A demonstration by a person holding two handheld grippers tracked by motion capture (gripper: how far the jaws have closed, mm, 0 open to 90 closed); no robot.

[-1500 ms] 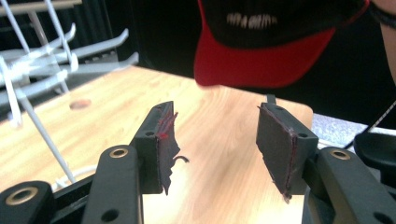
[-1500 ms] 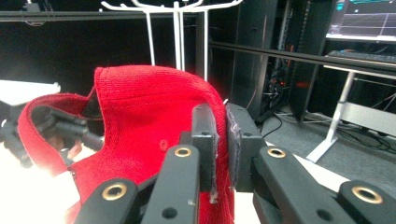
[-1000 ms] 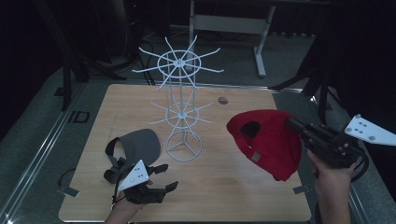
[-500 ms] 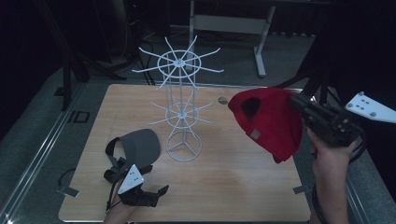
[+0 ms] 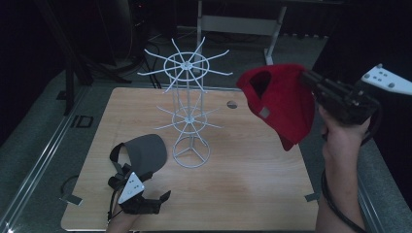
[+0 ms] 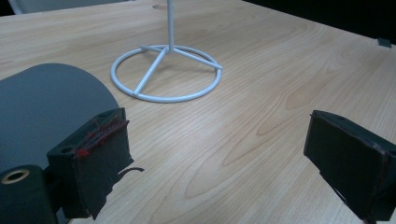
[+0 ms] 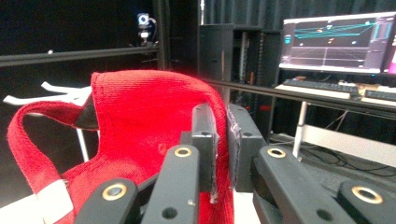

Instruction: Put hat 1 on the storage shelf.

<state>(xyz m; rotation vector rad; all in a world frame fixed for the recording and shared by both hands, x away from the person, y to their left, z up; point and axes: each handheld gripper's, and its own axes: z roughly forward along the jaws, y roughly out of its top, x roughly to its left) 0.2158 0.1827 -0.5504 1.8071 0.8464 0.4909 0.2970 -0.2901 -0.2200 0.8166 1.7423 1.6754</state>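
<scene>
A red cap (image 5: 284,104) hangs in the air at the right, level with the top ring of the white wire stand (image 5: 189,116). My right gripper (image 5: 307,78) is shut on the red cap's fabric (image 7: 140,121), which is pinched between the pads (image 7: 205,140). A grey cap (image 5: 143,153) lies on the table left of the stand's base (image 6: 166,74). My left gripper (image 5: 145,187) sits low at the front edge; its jaws have just been opening and stand wide apart with nothing between them (image 6: 215,135). The grey cap (image 6: 46,107) lies just beside its left jaw.
The wooden table (image 5: 252,184) has a small round hole (image 5: 232,104) near the back. A metal frame and table legs stand behind it. The right gripper view shows a monitor (image 7: 336,42) and keyboard on a desk beyond.
The right gripper has lifted the red cap up and back toward the stand's top ring. The left gripper has sunk toward the table and its jaws have spread wider.
</scene>
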